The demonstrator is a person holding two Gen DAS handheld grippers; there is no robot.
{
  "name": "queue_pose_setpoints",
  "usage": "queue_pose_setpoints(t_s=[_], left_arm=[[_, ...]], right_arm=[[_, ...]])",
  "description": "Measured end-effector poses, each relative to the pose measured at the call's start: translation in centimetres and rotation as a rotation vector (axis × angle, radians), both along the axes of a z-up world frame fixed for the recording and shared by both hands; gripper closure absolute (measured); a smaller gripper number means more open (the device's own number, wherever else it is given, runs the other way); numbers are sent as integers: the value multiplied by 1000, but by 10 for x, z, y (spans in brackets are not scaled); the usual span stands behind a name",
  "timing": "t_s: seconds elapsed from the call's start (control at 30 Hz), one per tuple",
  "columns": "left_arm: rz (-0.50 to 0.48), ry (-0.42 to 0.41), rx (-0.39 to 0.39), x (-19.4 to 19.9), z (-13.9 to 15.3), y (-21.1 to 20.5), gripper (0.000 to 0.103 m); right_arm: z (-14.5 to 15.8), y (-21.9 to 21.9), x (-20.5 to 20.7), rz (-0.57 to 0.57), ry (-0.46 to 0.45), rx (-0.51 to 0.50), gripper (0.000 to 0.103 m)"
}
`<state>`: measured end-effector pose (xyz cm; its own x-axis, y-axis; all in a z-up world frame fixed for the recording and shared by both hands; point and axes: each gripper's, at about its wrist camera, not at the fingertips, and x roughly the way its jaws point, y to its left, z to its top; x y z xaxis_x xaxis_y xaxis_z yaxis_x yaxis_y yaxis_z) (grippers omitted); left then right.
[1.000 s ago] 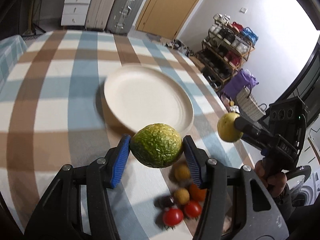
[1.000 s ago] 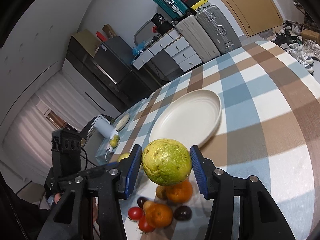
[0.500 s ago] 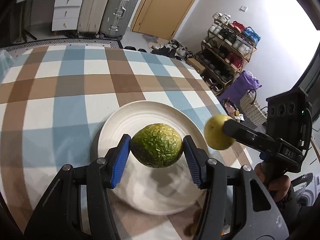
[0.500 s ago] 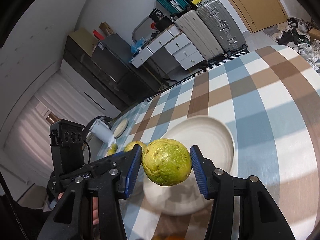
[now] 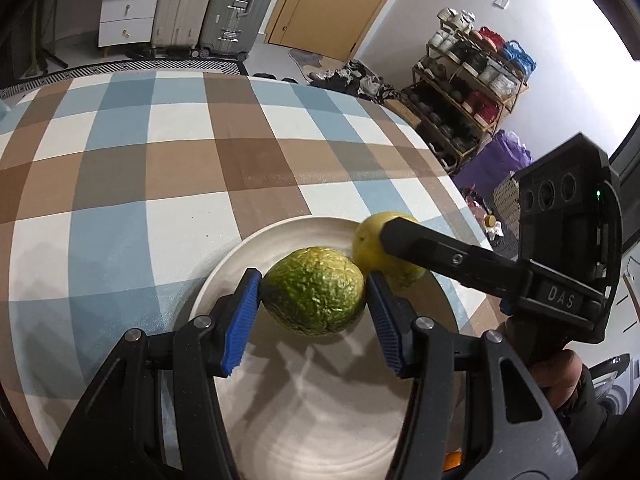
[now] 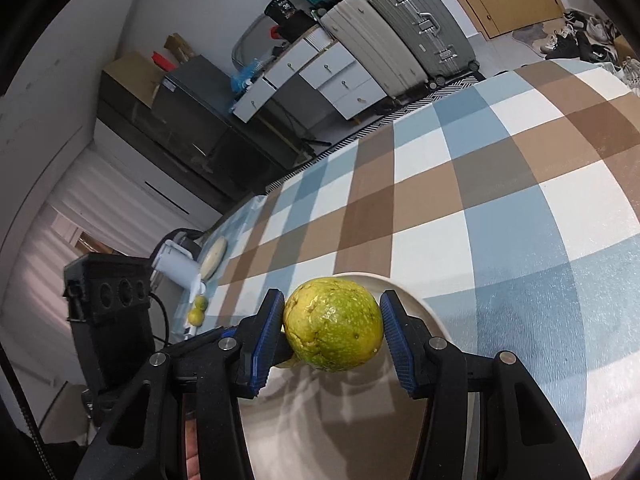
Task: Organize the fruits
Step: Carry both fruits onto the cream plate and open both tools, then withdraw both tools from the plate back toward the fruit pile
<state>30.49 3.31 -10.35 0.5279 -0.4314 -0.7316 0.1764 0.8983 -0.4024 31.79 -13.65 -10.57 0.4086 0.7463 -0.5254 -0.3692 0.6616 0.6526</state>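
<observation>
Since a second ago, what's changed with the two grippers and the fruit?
Both grippers carried their fruit forward from above the small-fruit pile to over the round cream plate. The left gripper with the wrinkled dark-green fruit and the right gripper with the smoother yellow-green fruit now sit close together, fruits nearly touching. Unchanged: jaws of both clamped on their fruit, nothing released; plate in place on the checked tablecloth.

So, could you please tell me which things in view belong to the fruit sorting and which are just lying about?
Part of the job:
- wrinkled dark green fruit in the left gripper
- smoother yellow-green fruit in the right gripper
- round cream plate beneath both

Just lying about:
- checked tablecloth
- silver suitcases
- white drawer unit
- shoe rack
</observation>
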Motion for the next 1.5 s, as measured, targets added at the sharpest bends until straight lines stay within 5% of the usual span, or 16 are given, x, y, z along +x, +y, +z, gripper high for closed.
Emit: queue_pose_setpoints(t_s=[0.27, 0.4, 0.47, 0.6, 0.73, 0.8, 1.0, 1.1, 1.5], left_arm=[[13, 9, 14, 7, -9, -1, 52], [28, -3, 85, 6, -9, -4, 51], [28, -19, 89, 2, -4, -4, 48], [51, -48, 70, -5, 7, 1, 23], [63, -85, 82, -20, 23, 4, 22], [76, -111, 99, -32, 34, 4, 22], [103, -199, 157, -82, 72, 1, 16], [128, -250, 178, -112, 90, -2, 2], [160, -377, 225, -224, 142, -18, 1]], right_arm=[[-8, 6, 6, -27, 24, -48, 52], [-6, 9, 5, -33, 21, -63, 51], [-4, 9, 3, -32, 19, -60, 44], [5, 7, -2, -37, 0, -48, 25], [18, -3, -14, -57, -34, -29, 12], [28, -13, -27, -88, -64, -22, 3], [54, -36, -71, -131, -135, -16, 0], [67, -46, -100, -153, -177, -14, 0], [114, -65, -204, -217, -397, -42, 0]])
